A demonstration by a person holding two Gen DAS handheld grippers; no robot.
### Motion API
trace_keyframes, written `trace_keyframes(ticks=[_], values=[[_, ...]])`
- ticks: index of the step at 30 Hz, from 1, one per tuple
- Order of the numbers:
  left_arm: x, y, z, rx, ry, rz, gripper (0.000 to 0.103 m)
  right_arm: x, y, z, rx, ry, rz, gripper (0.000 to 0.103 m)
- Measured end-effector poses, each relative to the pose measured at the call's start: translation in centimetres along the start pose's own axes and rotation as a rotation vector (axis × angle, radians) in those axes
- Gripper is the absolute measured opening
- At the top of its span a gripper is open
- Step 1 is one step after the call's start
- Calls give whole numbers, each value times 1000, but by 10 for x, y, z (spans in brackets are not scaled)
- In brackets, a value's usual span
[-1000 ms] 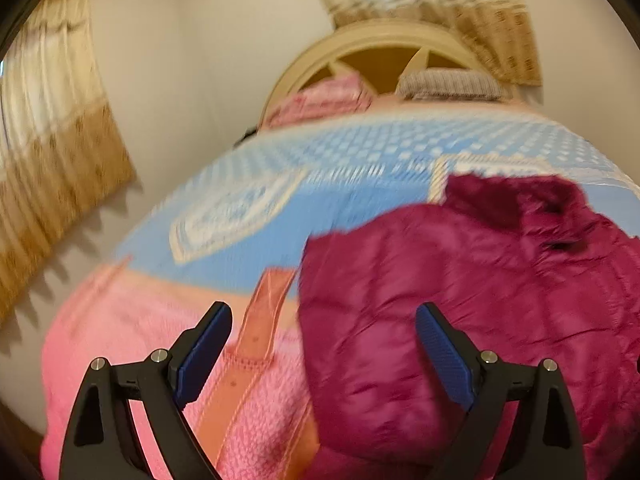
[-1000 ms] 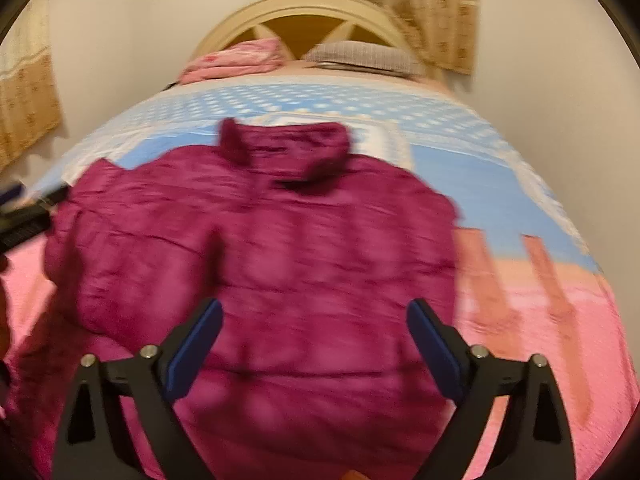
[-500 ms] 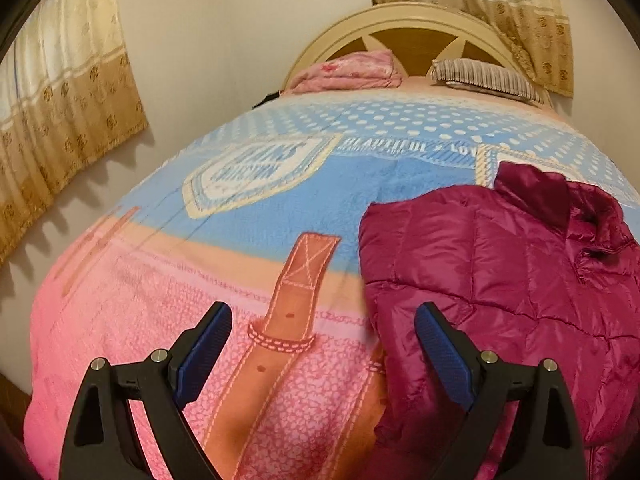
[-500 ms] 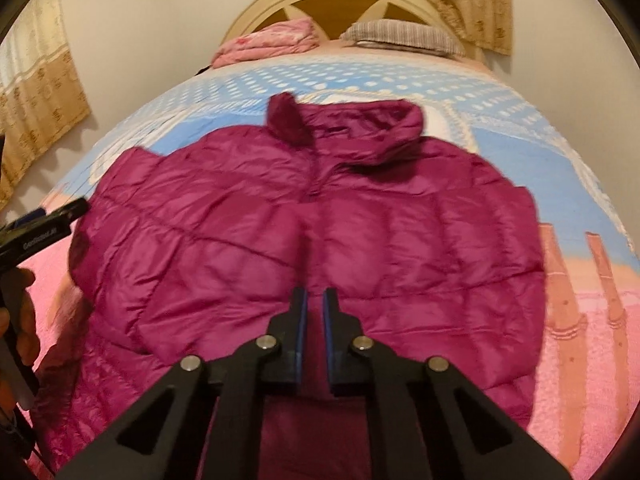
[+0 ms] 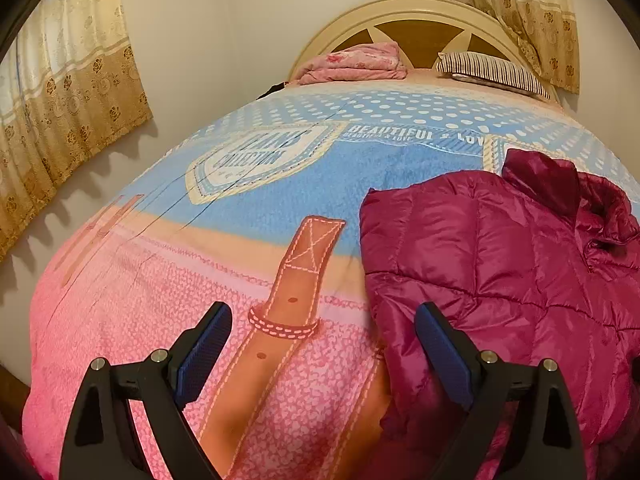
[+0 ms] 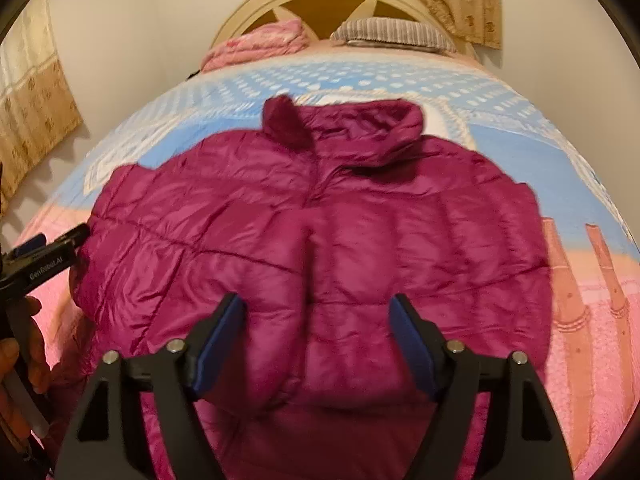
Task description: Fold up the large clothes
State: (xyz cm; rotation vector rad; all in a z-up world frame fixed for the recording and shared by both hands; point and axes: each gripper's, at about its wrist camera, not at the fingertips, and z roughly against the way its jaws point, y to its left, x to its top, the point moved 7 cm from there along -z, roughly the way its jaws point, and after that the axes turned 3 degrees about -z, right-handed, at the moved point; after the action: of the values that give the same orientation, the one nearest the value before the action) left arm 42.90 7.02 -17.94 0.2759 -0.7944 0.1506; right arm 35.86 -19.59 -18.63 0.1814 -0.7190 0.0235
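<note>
A magenta puffer jacket [image 6: 320,220] lies spread front-up on the bed, collar toward the headboard. My right gripper [image 6: 318,302] hovers over its lower middle. Its jaws are opening and nothing is pinched between the pads; the jacket lies beneath them. In the left wrist view the jacket [image 5: 500,260] fills the right side. My left gripper [image 5: 324,312] stands open at the jacket's left edge: one finger is over the pink bedspread, the other over the jacket's side. The left gripper [image 6: 44,264] also shows at the left edge of the right wrist view, held by a hand [image 6: 16,360].
The bedspread [image 5: 260,200] is blue at the far end and pink near me. A folded pink blanket [image 5: 356,62] and a striped pillow [image 5: 492,72] lie by the cream headboard [image 5: 416,12]. Curtains [image 5: 68,92] hang on the left wall, close to the bed.
My right gripper shut over the jacket's middle half a second ago and has since spread apart. The left wrist view swung left, so the jacket now sits further right.
</note>
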Motion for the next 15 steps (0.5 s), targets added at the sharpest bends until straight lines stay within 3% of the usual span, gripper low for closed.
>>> trace_keyframes(ticks=[1,2,3,7,11,13,15], values=[[-1,-1,-1,-3,2,-3,93,-2,3,-4,12,15,-1,56],[-2,-2,-1,-6,5,-7,93,-4,8,-7,37,33,1,26],[-3,-3,-2,-6,5,-13,93,-6,13,-10,64,49,6,21],[-2,-1,0,12,-15,-28,93,-2,15,4,2,-1,56,12],[-1,-1,-1,48,1,-40,93,3,2,15,-216,-43,158,12],[-1,-2,0,35,2,-34,93,2,-9,14,-283,-35,176,12],[-1,-5,1,30,-1,-37,93,1,-20,12,-295,-22,161,12]])
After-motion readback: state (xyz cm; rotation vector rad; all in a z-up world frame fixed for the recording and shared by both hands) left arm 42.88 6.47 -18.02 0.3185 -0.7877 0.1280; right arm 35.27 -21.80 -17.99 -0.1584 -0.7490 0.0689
